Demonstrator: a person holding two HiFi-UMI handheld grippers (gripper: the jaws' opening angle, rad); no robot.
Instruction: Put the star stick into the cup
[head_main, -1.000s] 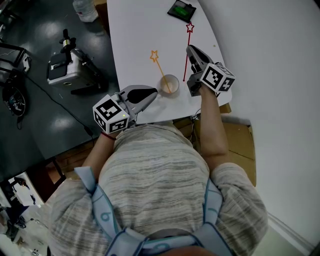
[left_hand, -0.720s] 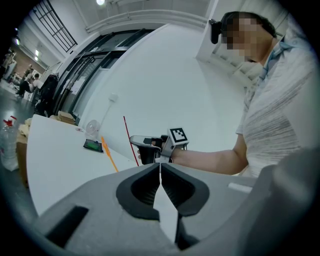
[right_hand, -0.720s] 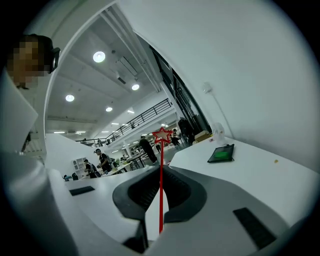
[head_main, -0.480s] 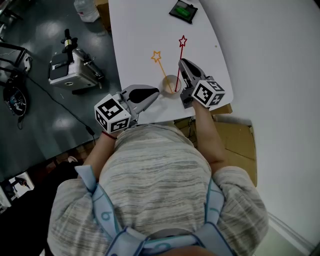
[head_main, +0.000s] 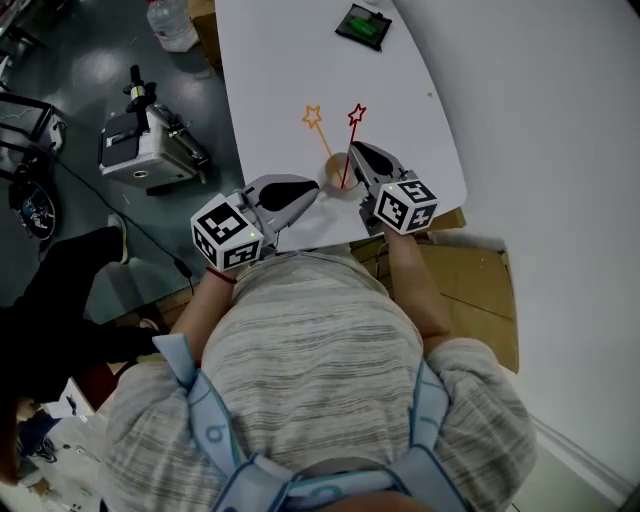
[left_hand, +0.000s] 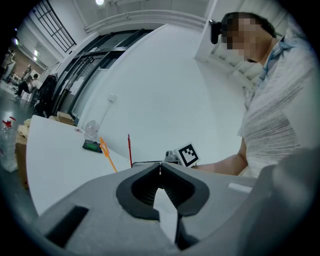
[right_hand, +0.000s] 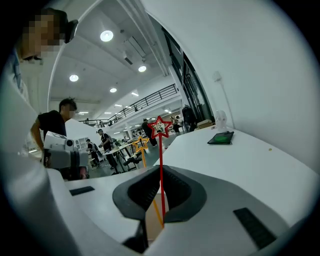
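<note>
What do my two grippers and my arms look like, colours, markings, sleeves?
The left gripper and right gripper are alike: light grey tapered shells, dark ribbed jaw pads, and at the back a white cube with black square markers. The forearms are bare below a short-sleeved shirt in grey stripes, with light blue straps over the shoulders.

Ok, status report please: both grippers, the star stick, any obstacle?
Right hand-held gripper shut on red star stick, upright over cup. Left hand-held gripper shut, empty, beside cup. Orange star stick already in cup; no obstacle seen.
</note>
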